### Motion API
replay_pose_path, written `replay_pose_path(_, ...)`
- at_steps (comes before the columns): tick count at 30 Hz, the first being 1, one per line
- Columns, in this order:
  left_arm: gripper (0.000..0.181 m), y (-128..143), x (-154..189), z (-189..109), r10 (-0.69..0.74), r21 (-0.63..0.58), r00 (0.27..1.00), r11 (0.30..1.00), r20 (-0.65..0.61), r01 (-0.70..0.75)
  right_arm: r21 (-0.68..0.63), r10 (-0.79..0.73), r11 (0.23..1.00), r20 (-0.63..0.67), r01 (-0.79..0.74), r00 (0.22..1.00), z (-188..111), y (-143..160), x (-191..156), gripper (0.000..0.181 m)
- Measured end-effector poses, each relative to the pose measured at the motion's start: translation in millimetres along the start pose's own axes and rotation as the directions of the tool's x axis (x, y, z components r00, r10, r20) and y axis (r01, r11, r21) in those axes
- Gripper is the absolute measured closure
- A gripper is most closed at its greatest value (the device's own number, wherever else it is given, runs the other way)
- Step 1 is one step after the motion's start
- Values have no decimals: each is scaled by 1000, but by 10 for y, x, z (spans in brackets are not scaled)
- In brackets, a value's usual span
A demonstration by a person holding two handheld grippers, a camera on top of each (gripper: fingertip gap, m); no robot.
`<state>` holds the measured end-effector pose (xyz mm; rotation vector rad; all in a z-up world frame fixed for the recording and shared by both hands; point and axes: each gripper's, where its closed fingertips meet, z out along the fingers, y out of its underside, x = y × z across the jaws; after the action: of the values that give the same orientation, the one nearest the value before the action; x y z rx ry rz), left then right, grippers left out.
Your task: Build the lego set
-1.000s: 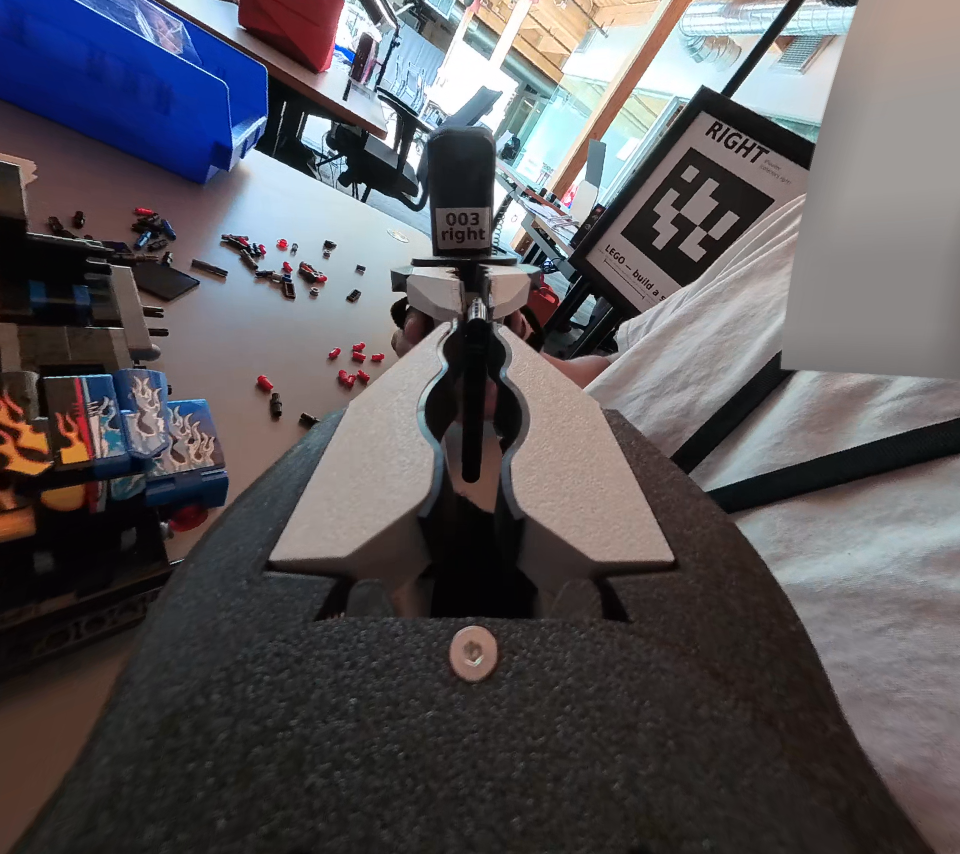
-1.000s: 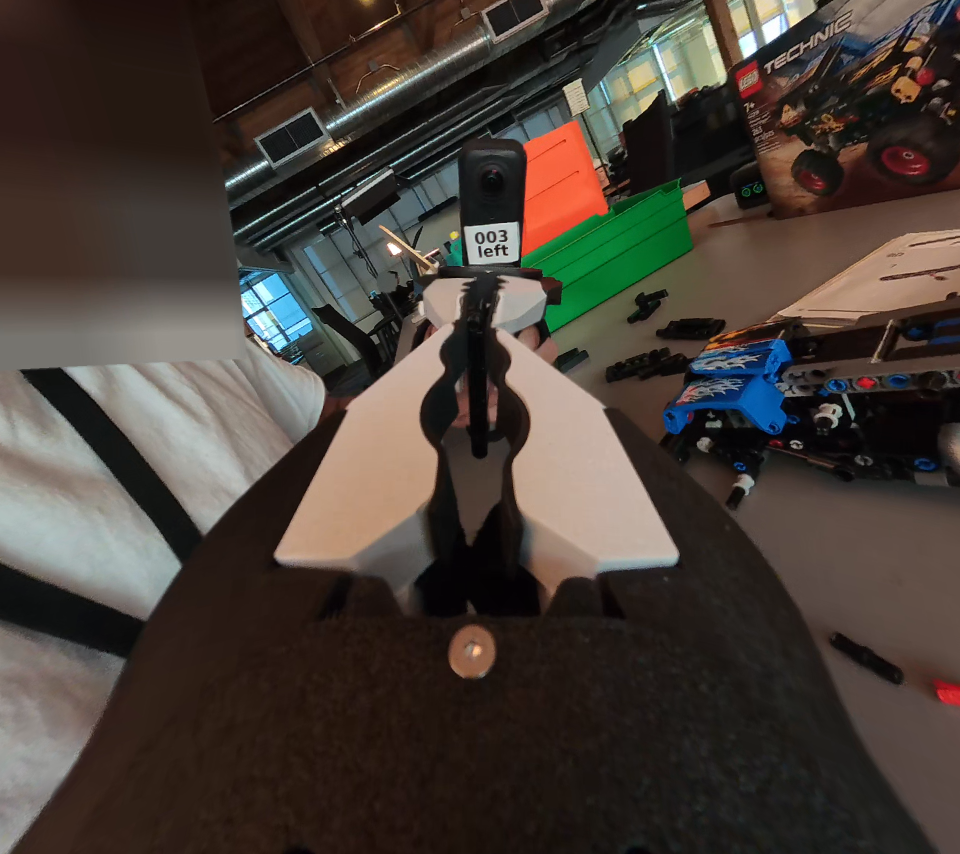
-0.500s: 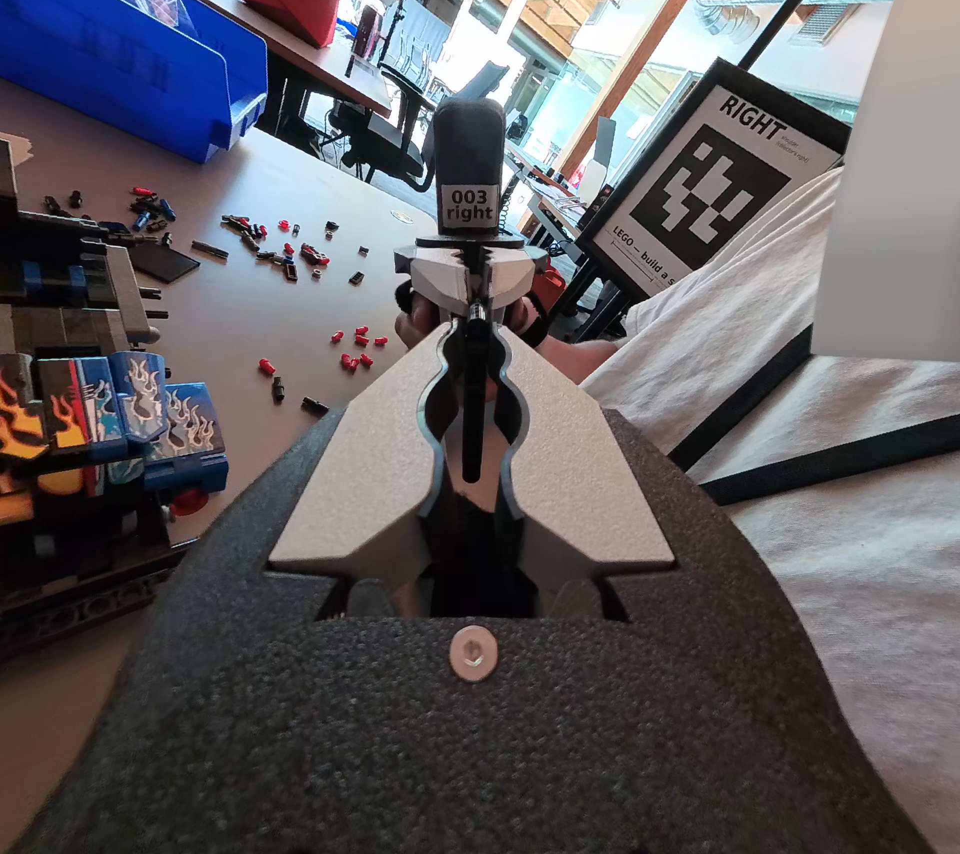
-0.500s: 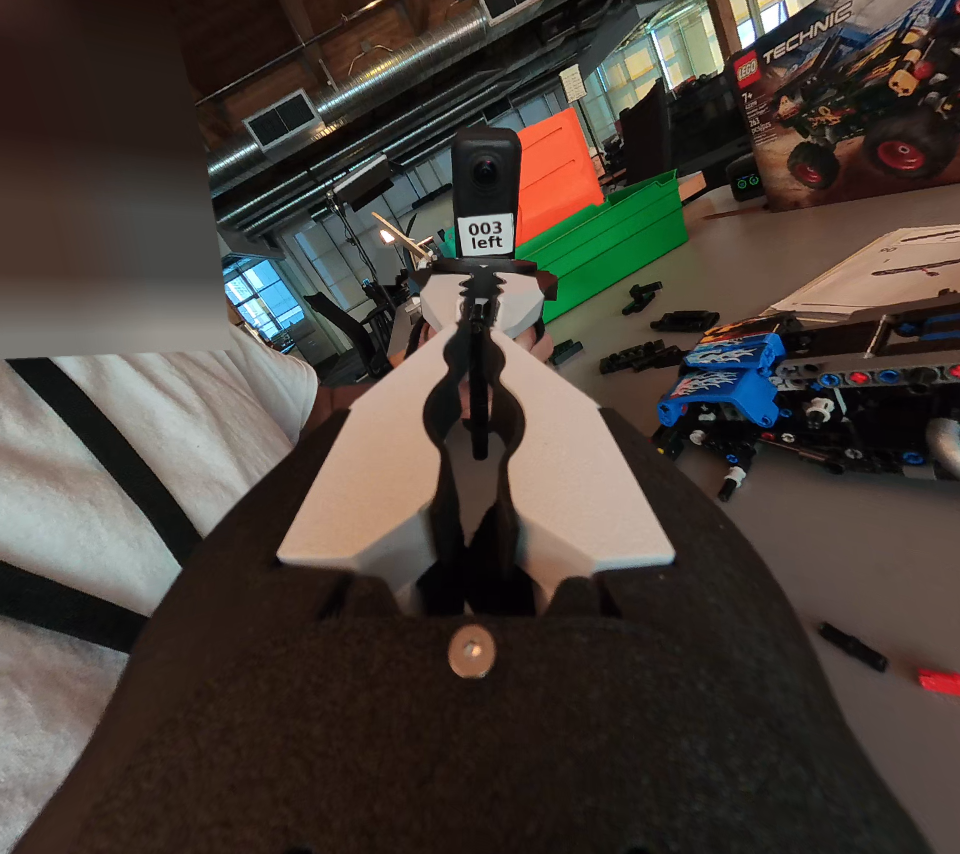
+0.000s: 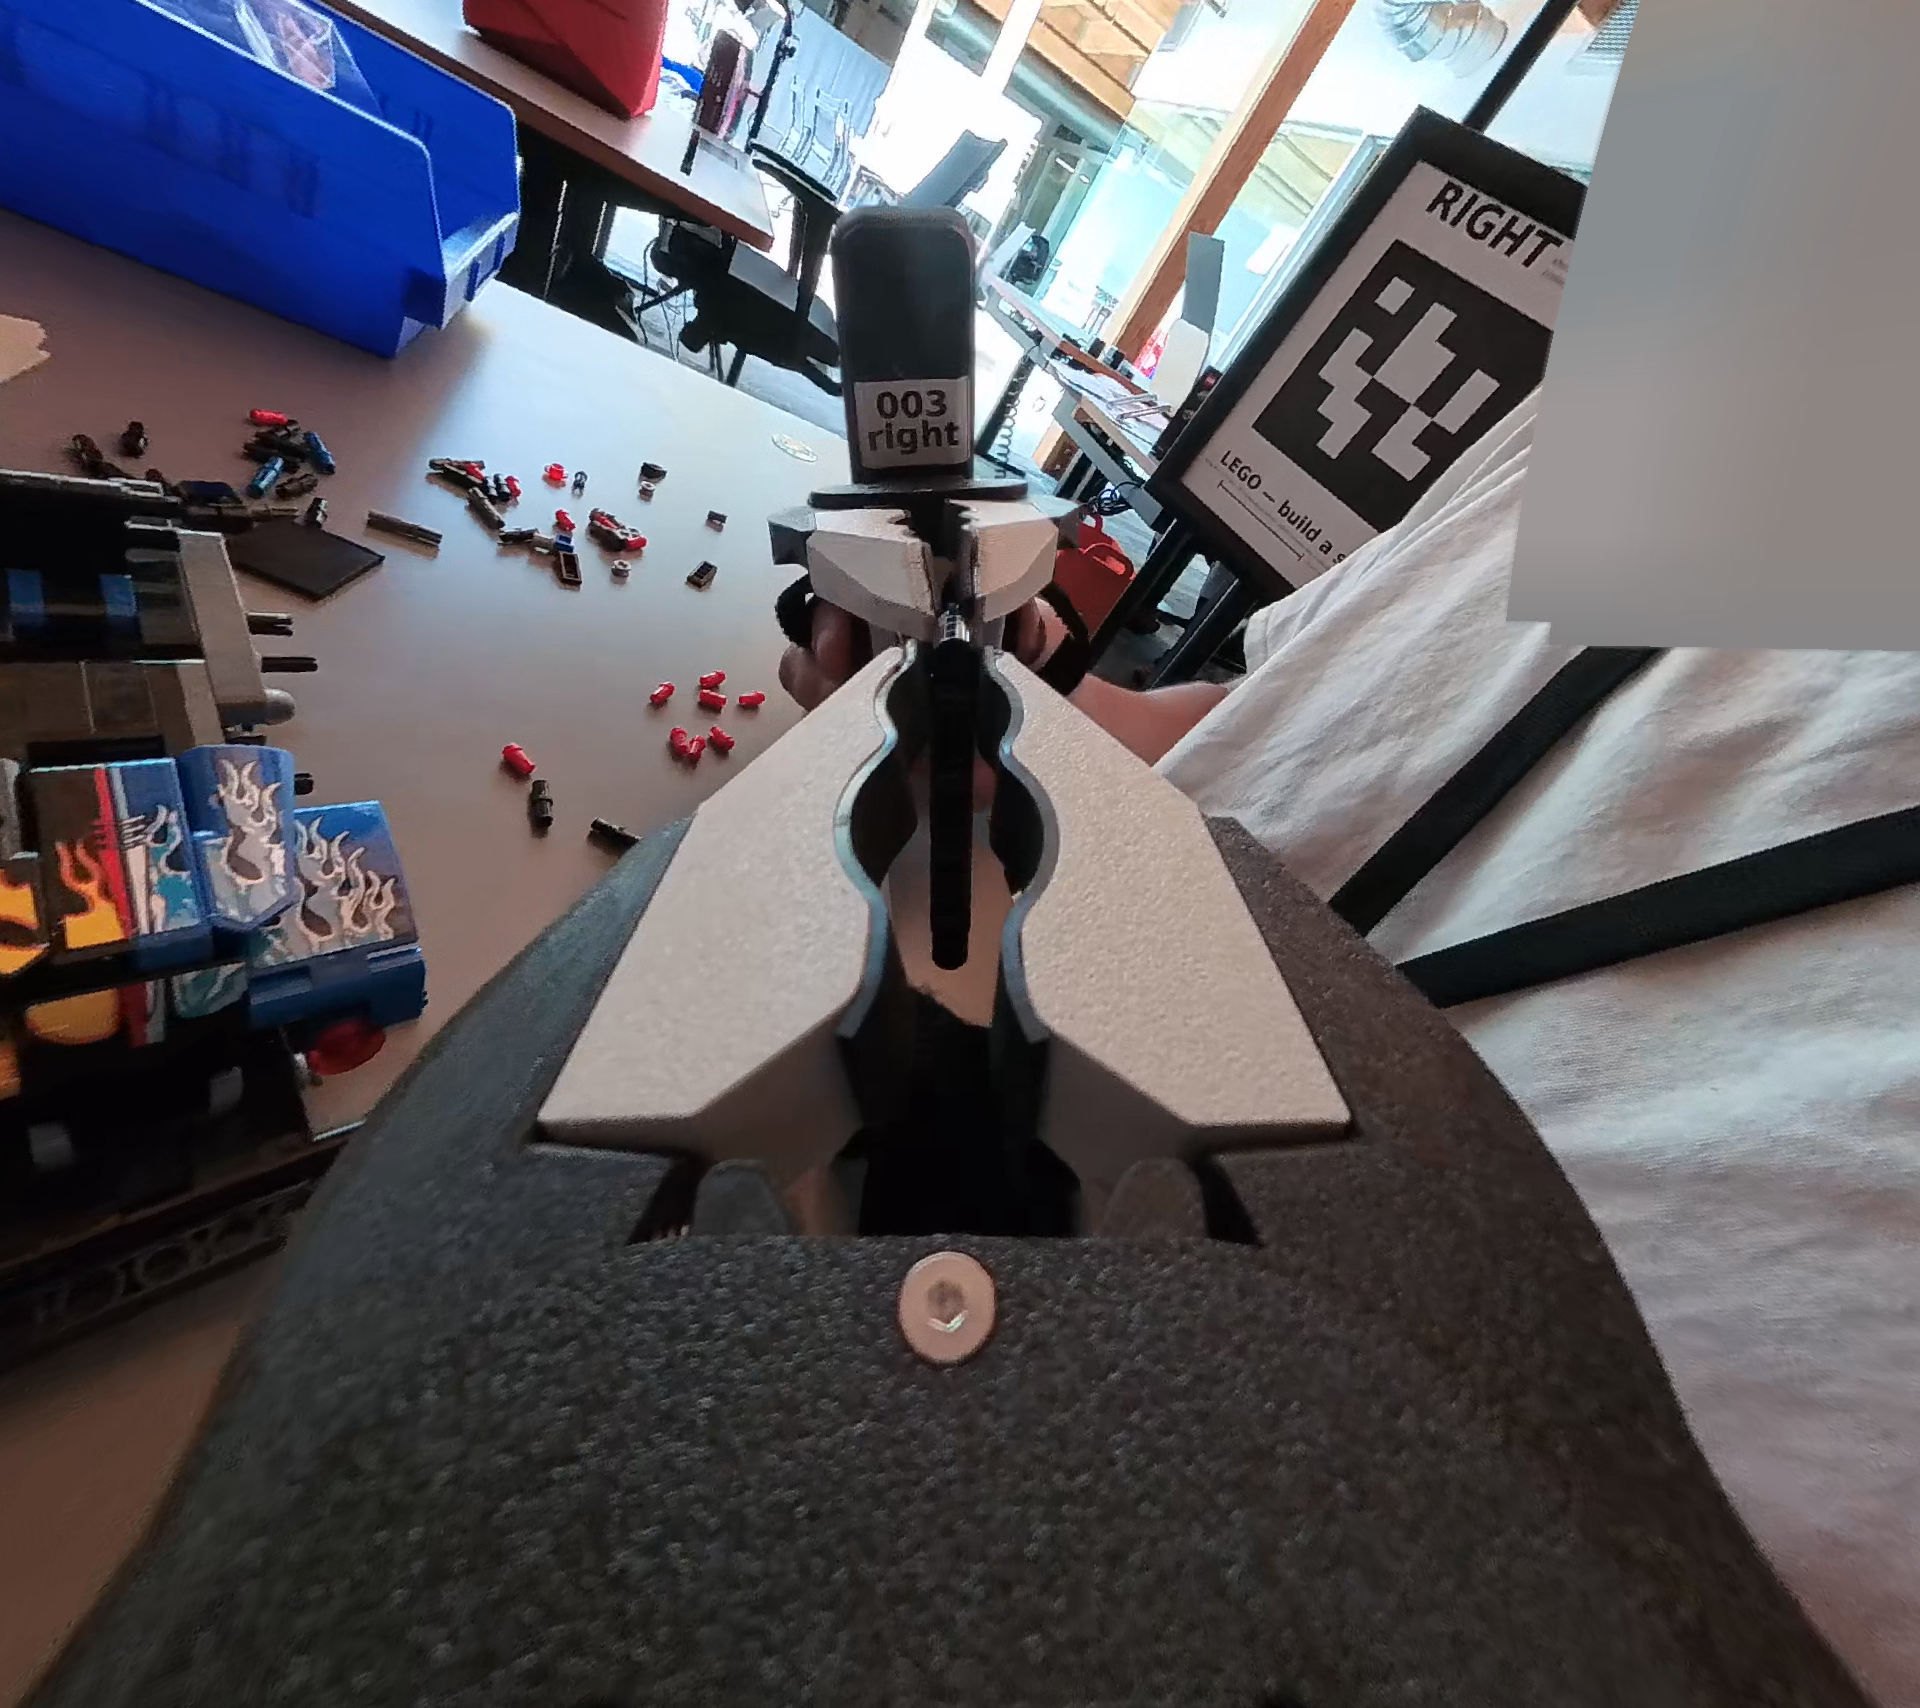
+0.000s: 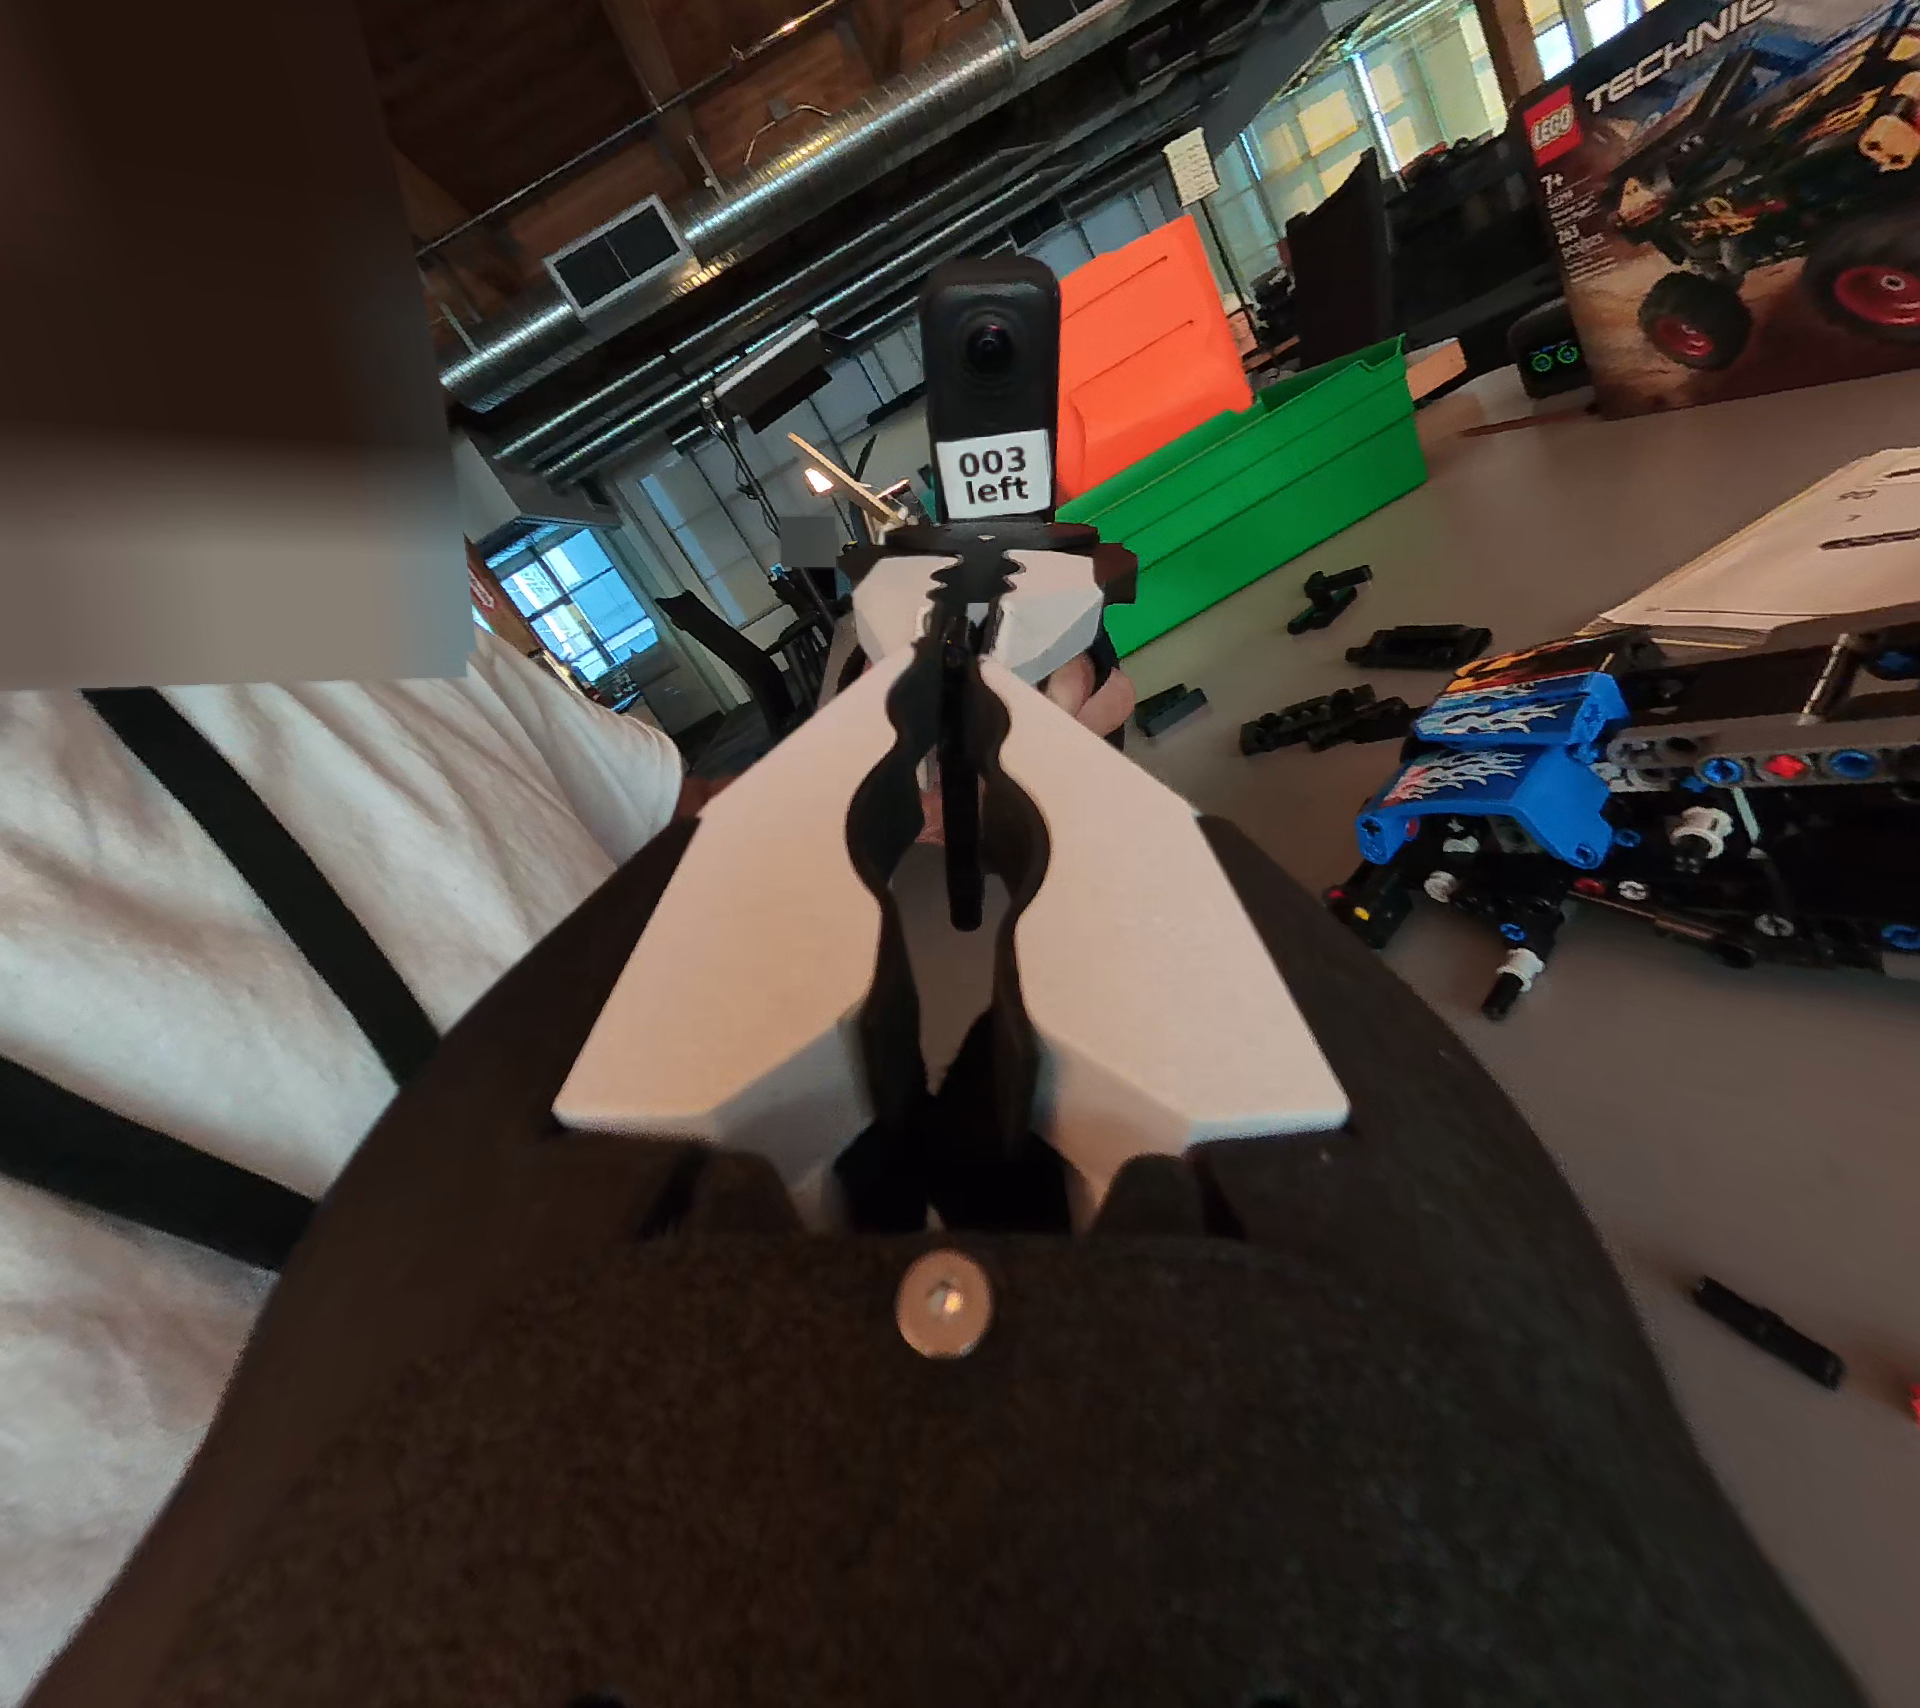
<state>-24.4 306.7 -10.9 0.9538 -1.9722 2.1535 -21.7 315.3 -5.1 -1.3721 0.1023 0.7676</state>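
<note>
My left gripper [image 5: 940, 671] and right gripper [image 6: 951, 671] point at each other tip to tip above the table's near edge. Both are shut on one thin black axle, which shows in the left wrist view [image 5: 948, 827] and in the right wrist view [image 6: 961, 806] and runs lengthwise between both pairs of fingers. The right gripper shows opposite in the left wrist view [image 5: 925, 567], the left one in the right wrist view [image 6: 971, 609]. The partly built truck with blue flame panels lies on the table, in the left wrist view [image 5: 208, 879] and in the right wrist view [image 6: 1662, 806].
Loose red and black pins [image 5: 707, 713] lie scattered past the truck, with a blue bin [image 5: 208, 131] behind. A green tray [image 6: 1247, 505], the set box [image 6: 1714, 183], a booklet [image 6: 1787, 546] and a black pin [image 6: 1766, 1346] are on the table. A person's white shirt is close beside both grippers. Only a small space, under 4 cm, lies between the two pairs of fingers. The black pin [image 6: 1766, 1346] is about 15 centimeters from both grippers' fingertips. Look for it in the left wrist view [image 5: 539, 813] too.
Both grippers stay shut on the axle and face each other. The pair has drifted slightly, so the truck and table sit a little differently in both views.
</note>
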Motion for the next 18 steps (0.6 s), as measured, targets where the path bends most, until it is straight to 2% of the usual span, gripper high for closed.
replay_pose_path(4, 174, -23, 27, 15, 1, 21, 1000, 1000, -15, -1, 3, -56, 998, -13, 56, 998, -12, -48, -38, 178)
replay_pose_path(7, 157, 50, -75, 32, -3, 2, 1000, 1000, 24, 3, 97, -31, 995, -16, 32, 999, -103, -242, -39, 178)
replay_pose_path(11, 158, 83, -78, 103, -56, 13, 998, 998, -9, 57, 130, -14, 991, -34, 19, 999, -184, -316, 22, 179)
replay_pose_path(16, 175, 70, -72, 160, -61, 42, 998, 997, -9, 61, 148, 19, 989, -33, -14, 999, -193, -308, 67, 178)
replay_pose_path(18, 175, 59, -80, 168, -52, 51, 999, 997, 6, 52, 169, 46, 985, -30, -41, 998, -199, -319, 91, 179)
